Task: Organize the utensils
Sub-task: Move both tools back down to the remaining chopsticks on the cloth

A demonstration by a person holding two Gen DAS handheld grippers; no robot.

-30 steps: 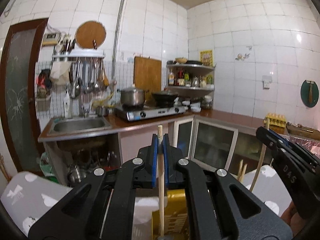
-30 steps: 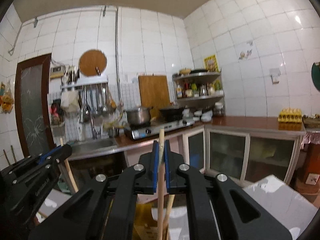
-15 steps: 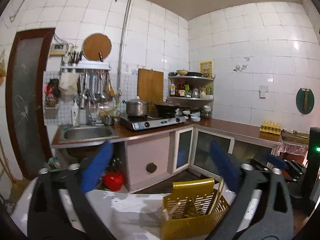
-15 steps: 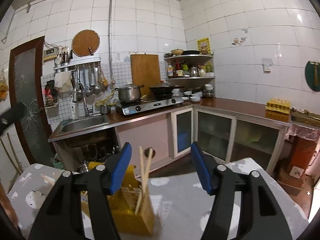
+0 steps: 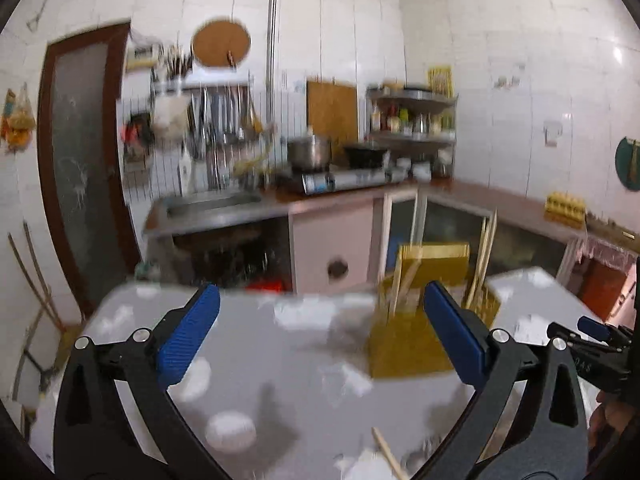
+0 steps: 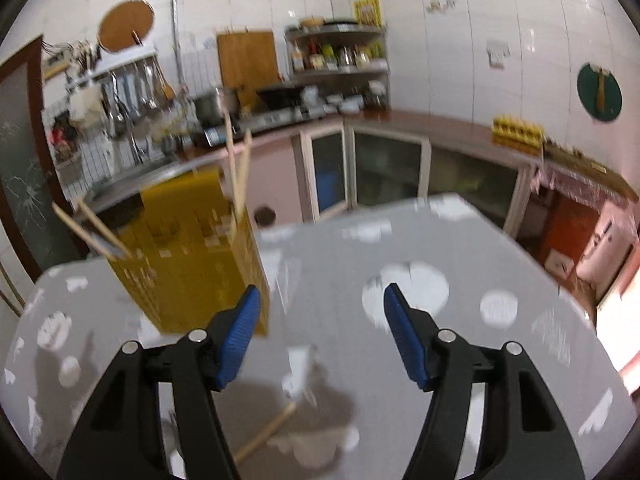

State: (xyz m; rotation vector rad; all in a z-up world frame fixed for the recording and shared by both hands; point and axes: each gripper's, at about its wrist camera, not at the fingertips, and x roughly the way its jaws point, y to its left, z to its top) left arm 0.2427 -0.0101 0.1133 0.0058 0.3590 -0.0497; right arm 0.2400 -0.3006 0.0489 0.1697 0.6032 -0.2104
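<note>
Both chopsticks released into holder point(image 6: 188, 256); blurred stick point(image 6: 266, 432) seemingly on table.

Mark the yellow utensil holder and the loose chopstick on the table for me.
yellow utensil holder point(image 6: 192, 276), right wrist view, on its front wall.
loose chopstick point(image 6: 266, 432), right wrist view, on the middle of its shaft.

My left black two-finger gripper point(image 5: 320, 332) has ribbed blue pads point(image 5: 188, 340) on angular plastic arms with triangular cut-outs and silver screws point(image 5: 81, 343). My right black gripper point(image 6: 322, 334) matches it: blue ribbed pads point(image 6: 404, 340), silver screws point(image 6: 446, 336).
</note>
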